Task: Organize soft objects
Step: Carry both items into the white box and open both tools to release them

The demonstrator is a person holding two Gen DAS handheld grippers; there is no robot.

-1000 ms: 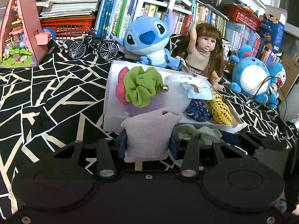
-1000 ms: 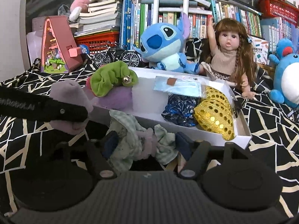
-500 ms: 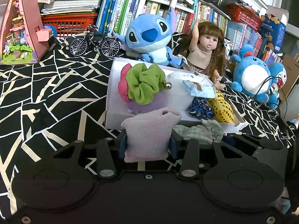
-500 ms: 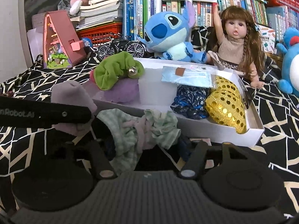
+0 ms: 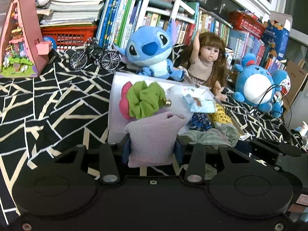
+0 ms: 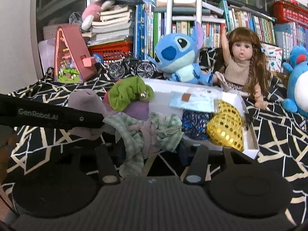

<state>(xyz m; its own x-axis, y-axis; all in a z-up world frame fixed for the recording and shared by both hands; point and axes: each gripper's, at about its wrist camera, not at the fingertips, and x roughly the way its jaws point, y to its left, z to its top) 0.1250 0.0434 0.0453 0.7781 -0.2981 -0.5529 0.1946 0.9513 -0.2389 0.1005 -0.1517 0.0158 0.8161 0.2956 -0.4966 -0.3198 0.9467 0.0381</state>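
My left gripper (image 5: 152, 147) clamped on lilac knit cloth (image 5: 154, 134), held above black patterned cover (image 5: 57, 105) at near edge of white box (image 5: 112, 104). My right gripper (image 6: 150, 152): jaws just been closing, now pinching green checked scrunchie (image 6: 142, 132) in front of box. Green scrunchie (image 5: 143, 100), gold sequin piece (image 6: 225, 129), blue scrunchie (image 6: 194, 123) lie inside box.

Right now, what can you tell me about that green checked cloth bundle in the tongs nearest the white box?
The crumpled green-and-white checked cloth bundle looks like soft, thin woven fabric, gathered around a pale pink strip at its middle. The right tongs have just been closing and now pinch it, one loose end drooping below. It hangs just in front of the shallow white cardboard box, above the black cloth with white lines, beside the mauve knitted cloth.
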